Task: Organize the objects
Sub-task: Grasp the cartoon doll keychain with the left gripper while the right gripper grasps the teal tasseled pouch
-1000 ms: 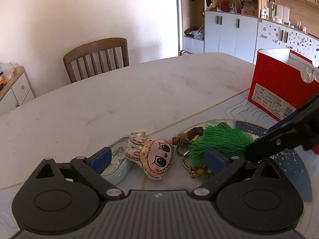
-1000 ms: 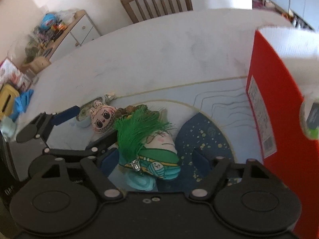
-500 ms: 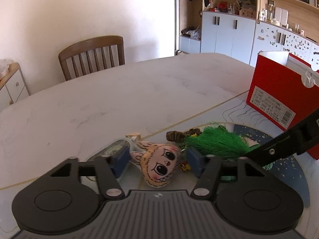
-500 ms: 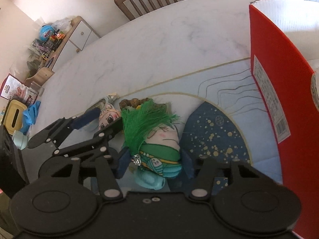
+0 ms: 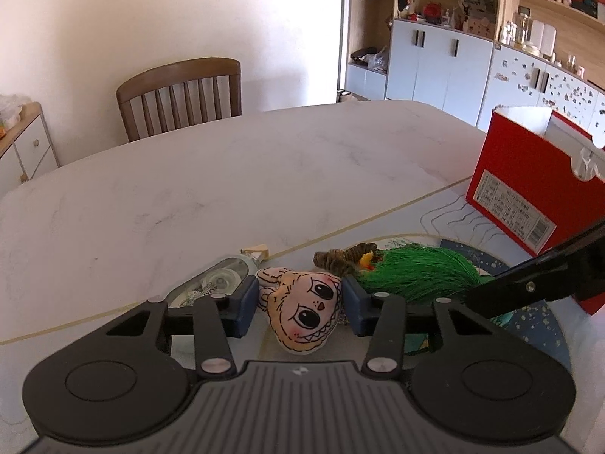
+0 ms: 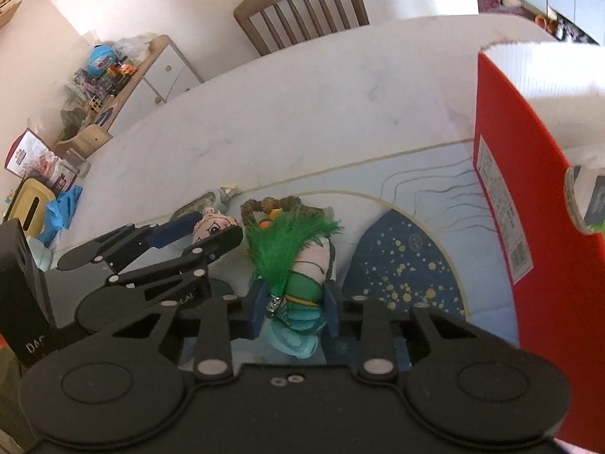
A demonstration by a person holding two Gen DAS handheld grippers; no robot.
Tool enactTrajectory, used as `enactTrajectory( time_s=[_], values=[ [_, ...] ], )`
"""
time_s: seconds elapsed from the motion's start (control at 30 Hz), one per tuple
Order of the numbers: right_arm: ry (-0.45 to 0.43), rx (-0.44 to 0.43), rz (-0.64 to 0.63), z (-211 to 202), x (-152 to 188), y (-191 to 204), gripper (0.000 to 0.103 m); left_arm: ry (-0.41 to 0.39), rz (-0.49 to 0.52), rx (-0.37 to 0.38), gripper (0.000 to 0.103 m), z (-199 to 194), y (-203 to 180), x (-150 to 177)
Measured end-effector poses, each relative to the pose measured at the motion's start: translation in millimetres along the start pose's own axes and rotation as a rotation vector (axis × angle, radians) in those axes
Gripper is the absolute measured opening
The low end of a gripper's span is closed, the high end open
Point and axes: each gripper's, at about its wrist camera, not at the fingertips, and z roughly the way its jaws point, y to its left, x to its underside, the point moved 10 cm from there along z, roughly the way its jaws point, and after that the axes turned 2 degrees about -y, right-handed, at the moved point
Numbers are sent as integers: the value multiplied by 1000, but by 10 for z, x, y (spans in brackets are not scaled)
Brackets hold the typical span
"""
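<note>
Left hand-held gripper (image 5: 300, 304) has its jaws closing around a flat plush face charm (image 5: 304, 312), pink-tan with big black eyes and rabbit ears; the blue pads sit at both sides of it, contact looks made or all but made. Right hand-held gripper (image 6: 297, 312) has its jaws closing on a green and teal doll keychain (image 6: 304, 302), pads pressed against its sides, so it is gripped. A green tassel (image 6: 285, 249) fans out from that doll toward the far side, and a brown braided knot (image 6: 270, 204) lies at the tassel's far end. Both toys lie on a pale blue mat (image 6: 412, 196) with a dark blue gold-speckled patch, laid at the near edge of the white marble table (image 5: 234, 185). A clear correction tape dispenser (image 5: 215, 280) lies just left of the face charm, touching or nearly touching the left pad, at the mat's far edge. A red cardboard box (image 5: 529, 185), open at the top with a white label on its side, stands at the table's right edge on the mat, well apart from the toys. In the left wrist view the right gripper's black finger crosses in from the right over the tassel. A wooden chair (image 5: 181, 96) stands at the table's far edge.
</note>
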Motion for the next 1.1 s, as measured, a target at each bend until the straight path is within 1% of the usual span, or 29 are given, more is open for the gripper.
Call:
enactTrajectory(
  time_s=[0.03, 0.07, 0.1, 0.2, 0.33, 0.4, 0.47, 0.53, 0.6, 0.63, 0.67, 0.7, 0.83, 0.9, 1.1],
  values=[
    [-10, -1, -4, -24, -9, 9, 27, -3, -7, -3, 46, -27, 6, -11],
    [-20, -2, -8, -53, -17, 20, 24, -5, -16, -5, 46, -56, 16, -21],
    [-28, -1, -13, -79, -19, 26, 13, -6, -30, -8, 46, -89, 31, -32],
    [-38, 7, -40, -135, -35, 38, 13, -14, -67, -13, 46, -183, 69, -66],
    [-16, 14, -49, -148, 16, -4, 14, -23, -96, -24, 46, -315, 111, -79],
    [-4, 16, -59, -135, 42, -12, 21, -23, -109, -30, 46, -368, 131, -65],
    [4, 36, -71, -108, 55, -39, 25, -20, -117, -34, 46, -407, 142, -40],
    [8, 34, -66, -77, 51, -52, 33, -16, -119, -38, 46, -435, 144, -15],
    [8, 41, -73, -55, 47, -46, 51, -12, -123, -37, 46, -464, 139, 11],
    [6, 45, -79, -43, 43, -40, 55, -11, -125, -36, 46, -479, 135, 25],
    [7, 48, -86, -14, 39, -30, 62, -11, -124, -36, 46, -478, 135, 27],
    [9, 47, -92, 4, 42, -26, 63, -10, -124, -35, 46, -490, 130, 39],
    [36, 60, -118, 140, 76, -13, 65, -5, -128, -36, 46, -525, 126, 87],
    [46, 74, -132, 189, 98, -10, 70, 0, -131, -37, 46, -530, 135, 107],
    [61, 93, -169, 277, 162, 38, 68, 9, -140, -36, 46, -509, 148, 146]
  ],
)
